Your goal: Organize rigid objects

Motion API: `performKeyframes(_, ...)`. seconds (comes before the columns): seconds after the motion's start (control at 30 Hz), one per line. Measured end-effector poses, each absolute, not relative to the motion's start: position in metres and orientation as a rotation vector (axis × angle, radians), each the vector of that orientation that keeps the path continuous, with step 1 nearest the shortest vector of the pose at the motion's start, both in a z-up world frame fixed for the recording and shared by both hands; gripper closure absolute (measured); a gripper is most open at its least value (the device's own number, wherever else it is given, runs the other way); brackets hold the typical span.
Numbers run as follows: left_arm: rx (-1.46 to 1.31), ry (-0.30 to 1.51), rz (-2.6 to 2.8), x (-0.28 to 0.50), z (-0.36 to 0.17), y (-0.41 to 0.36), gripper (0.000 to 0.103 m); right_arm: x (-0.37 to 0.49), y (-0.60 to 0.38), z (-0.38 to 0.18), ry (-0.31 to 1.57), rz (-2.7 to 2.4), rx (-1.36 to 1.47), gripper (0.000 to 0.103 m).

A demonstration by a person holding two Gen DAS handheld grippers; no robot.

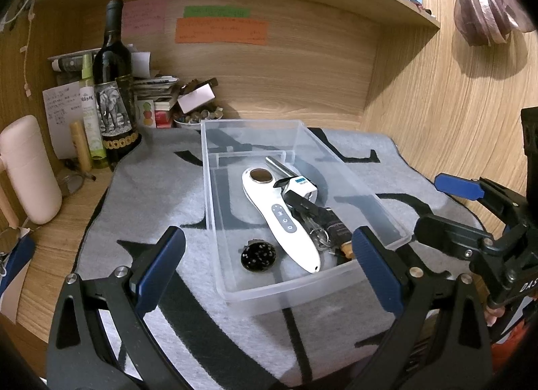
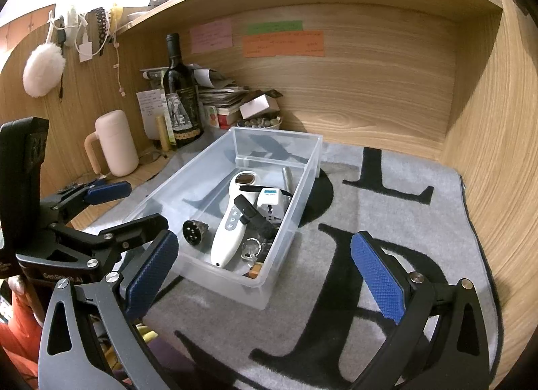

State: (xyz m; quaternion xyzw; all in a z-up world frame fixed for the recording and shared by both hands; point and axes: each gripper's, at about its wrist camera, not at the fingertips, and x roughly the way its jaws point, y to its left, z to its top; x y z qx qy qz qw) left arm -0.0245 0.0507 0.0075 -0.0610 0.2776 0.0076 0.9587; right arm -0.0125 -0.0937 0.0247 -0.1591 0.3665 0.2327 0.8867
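Both of our tongs hang wide apart and hold nothing: the left gripper point(image 1: 269, 269) spreads its blue pads over the near end of the bin point(image 1: 386, 245), and the right gripper point(image 2: 265, 272) sits off to the right over the bare mat point(image 2: 420, 201), its near-left finger just beside the bin's near corner. We judge this as a pause after loading, since the rigid things already lie together inside the clear bin. A white handheld device point(image 1: 280, 218) runs lengthwise down the middle; a round black piece point(image 1: 258, 254) rests alone to its left, and on its right we see a white plug adapter point(image 1: 301, 186), a metal rod point(image 1: 279, 164), keys point(image 1: 317, 233) and a black stick, heaped and touching. The far compartment behind the divider looks empty. Nothing loose lies on the mat, so we think little is left to gather. Farther left stand a wine bottle point(image 1: 112, 87) and a pink jug point(image 1: 28, 168), well apart from the bin; only the bin walls would hinder a reach inward.
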Motion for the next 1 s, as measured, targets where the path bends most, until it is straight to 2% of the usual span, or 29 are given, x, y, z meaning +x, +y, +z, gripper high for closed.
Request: performKeyframes(1.0, -0.110, 0.545, 0.006, -0.0253, 0.0082, 0.0461, 0.002, -0.0139, -0.0925, 0.0241, 0.763, 0.477, -0.325, 0.000)
